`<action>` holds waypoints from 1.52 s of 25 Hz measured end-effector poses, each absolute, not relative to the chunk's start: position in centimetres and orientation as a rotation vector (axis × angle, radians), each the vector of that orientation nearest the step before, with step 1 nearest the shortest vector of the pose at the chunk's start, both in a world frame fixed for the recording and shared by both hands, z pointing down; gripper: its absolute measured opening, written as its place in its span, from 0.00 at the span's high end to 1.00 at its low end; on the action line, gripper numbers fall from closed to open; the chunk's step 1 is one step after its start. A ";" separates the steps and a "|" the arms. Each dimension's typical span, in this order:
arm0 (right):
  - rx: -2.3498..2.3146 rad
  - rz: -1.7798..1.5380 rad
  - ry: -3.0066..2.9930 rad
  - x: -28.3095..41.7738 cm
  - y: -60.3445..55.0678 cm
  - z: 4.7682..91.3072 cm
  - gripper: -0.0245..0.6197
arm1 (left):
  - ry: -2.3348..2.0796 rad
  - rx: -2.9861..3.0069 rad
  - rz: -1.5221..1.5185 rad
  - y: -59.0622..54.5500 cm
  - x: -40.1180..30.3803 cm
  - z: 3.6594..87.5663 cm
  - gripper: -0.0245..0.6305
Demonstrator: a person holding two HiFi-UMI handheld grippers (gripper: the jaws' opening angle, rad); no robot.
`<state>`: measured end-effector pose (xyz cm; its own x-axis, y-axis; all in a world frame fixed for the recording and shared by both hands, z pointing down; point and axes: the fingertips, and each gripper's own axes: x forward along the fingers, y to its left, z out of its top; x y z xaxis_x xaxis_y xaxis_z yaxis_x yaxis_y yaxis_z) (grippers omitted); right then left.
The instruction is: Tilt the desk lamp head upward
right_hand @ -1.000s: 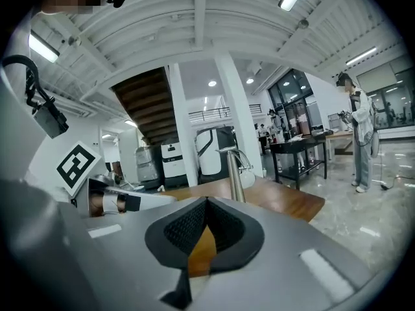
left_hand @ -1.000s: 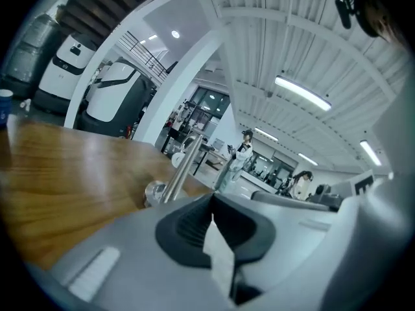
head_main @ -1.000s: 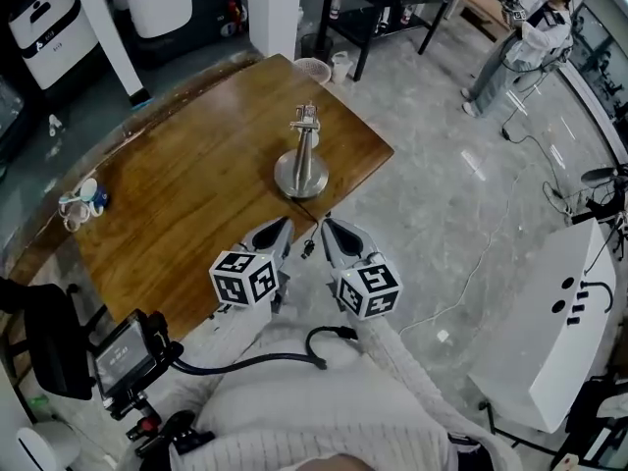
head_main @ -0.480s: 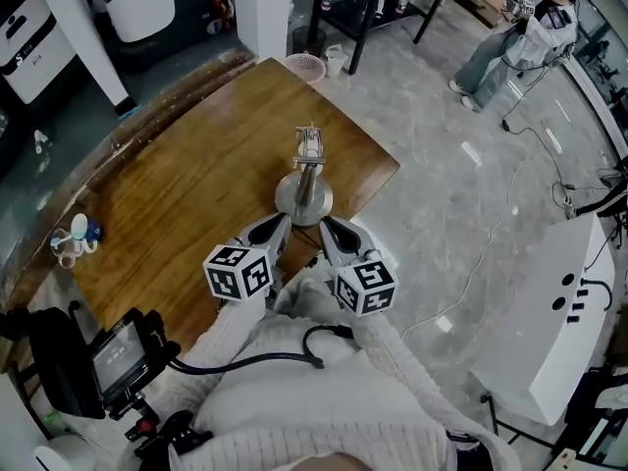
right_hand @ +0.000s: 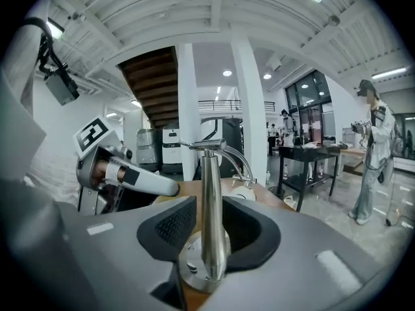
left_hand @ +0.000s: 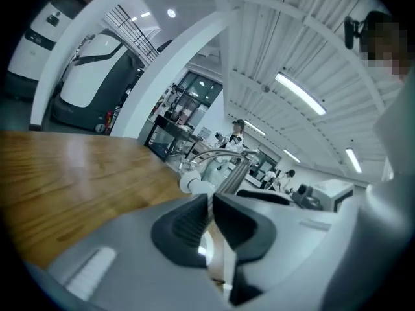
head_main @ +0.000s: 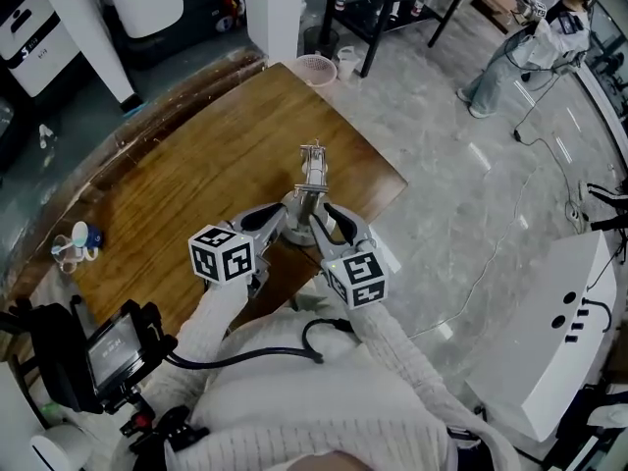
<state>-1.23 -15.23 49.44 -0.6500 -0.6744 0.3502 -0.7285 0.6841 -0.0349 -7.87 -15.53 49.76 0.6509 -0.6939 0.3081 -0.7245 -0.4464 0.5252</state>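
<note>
One lamp (head_main: 312,170), probably steel: conical stem (right_hand: 209,199), disc base (right_hand: 192,272).

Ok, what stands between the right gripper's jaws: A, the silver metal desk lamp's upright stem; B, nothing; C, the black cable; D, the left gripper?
A: the right gripper view shows the silver metal lamp stem between the right gripper's parted jaws, which have just been opening.

- A silver metal desk lamp (head_main: 307,189) with a round disc base (right_hand: 192,272) stood upright on the brown wooden surface (head_main: 186,184), near its edge.
- Its tapered polished stem (right_hand: 209,206) rose straight to a short crossbar (right_hand: 206,145).
- A thin curved arm (right_hand: 238,157) arched over and down from the top, and a small pale round head (right_hand: 244,190) hung low at its end, beyond the stem.
</note>
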 end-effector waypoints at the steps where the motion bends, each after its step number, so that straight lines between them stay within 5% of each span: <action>1: 1.095 0.211 -2.578 -1.4 -15.4 49.5 0.79 | -1.073 2.234 0.065 -15.7 -8.0 49.7 0.93; 15: 0.961 -0.052 -2.549 -4.1 -15.5 49.6 0.74 | -0.705 2.229 -0.031 -19.0 -8.9 44.6 0.74; 38: 0.919 -0.086 -2.599 -4.6 -14.8 49.9 0.74 | -0.140 1.692 -0.279 -24.5 -0.9 46.5 0.63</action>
<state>-4.58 -14.85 49.93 -0.7132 -0.6170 0.3326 -0.5935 0.7840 0.1816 -0.93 -24.51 46.49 0.9621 -0.2525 -0.1030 0.0687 -0.1413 0.9876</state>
